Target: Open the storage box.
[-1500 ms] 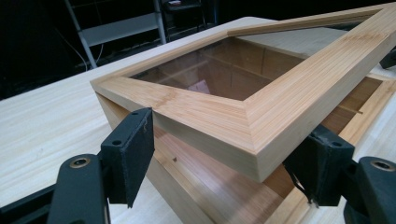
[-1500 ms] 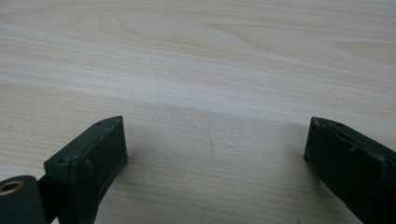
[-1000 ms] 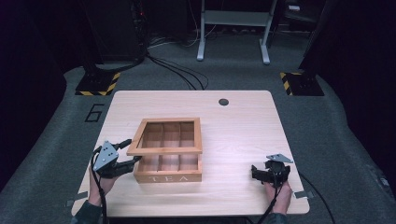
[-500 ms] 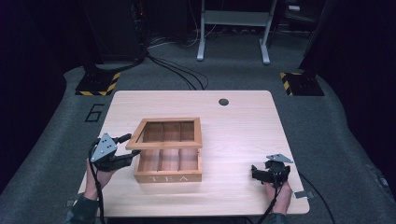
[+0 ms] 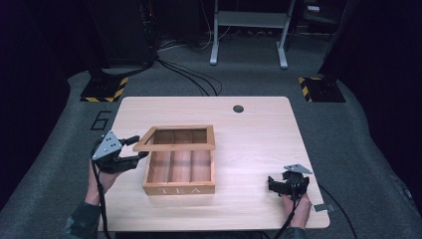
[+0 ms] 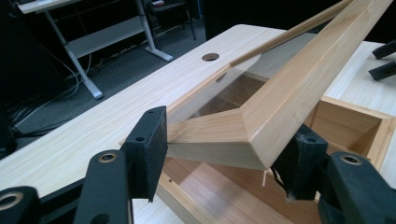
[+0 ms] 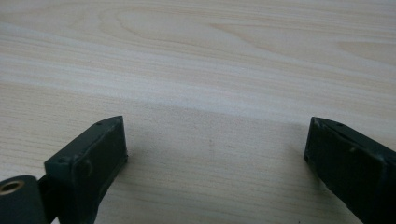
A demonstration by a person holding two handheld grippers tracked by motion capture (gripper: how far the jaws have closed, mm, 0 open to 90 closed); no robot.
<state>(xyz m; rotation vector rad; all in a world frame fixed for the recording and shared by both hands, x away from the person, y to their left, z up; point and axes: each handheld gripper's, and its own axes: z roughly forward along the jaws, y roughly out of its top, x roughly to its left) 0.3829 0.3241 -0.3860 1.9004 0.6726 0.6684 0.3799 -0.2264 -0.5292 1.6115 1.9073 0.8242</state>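
Note:
A wooden box (image 5: 179, 189) marked TEA, split into several compartments, stands on the table (image 5: 259, 139) left of centre. Its window lid (image 5: 174, 146) is tilted up off the box. My left gripper (image 5: 140, 148) holds the lid's near left corner. In the left gripper view the lid (image 6: 289, 88) lies between the pads of my left gripper (image 6: 224, 149), above the box (image 6: 355, 121); the jaws have just been closing on that corner. My right gripper (image 5: 270, 183) rests at the front right, apart from the box. Its jaws (image 7: 215, 149) stand open over bare wood.
A round cable hole (image 5: 238, 108) sits near the table's far edge. Beyond the table are floor cables, a grey desk frame (image 5: 249, 30) and two yellow-and-black striped bases (image 5: 104, 89). The other gripper (image 6: 380, 59) shows far off in the left gripper view.
My left gripper has risen with the lid's corner, and the lid has lifted from lying on the box to standing tilted above it. The right gripper has stayed put.

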